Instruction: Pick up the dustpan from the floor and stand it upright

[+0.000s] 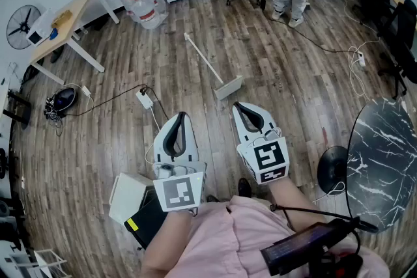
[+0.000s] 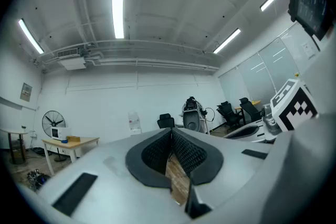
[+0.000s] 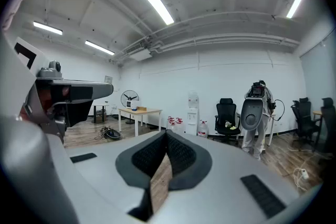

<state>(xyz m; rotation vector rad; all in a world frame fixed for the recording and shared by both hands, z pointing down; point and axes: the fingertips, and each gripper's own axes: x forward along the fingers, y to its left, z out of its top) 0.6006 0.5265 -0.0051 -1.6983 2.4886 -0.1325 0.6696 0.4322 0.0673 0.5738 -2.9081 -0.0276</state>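
Currently my left gripper [image 1: 180, 119] hangs low, its jaws pressed together on nothing. Ahead of both tools and well apart from them, the dustpan [image 1: 229, 88] lies flat on the wooden floor [image 1: 293, 94], its long handle [image 1: 203, 58] running away toward the upper left. It looks like light, stiff plastic, probably slick, so I judge the thin handle, close to the pan, the best place to grip. My right gripper [image 1: 239, 107] is likewise closed and empty.
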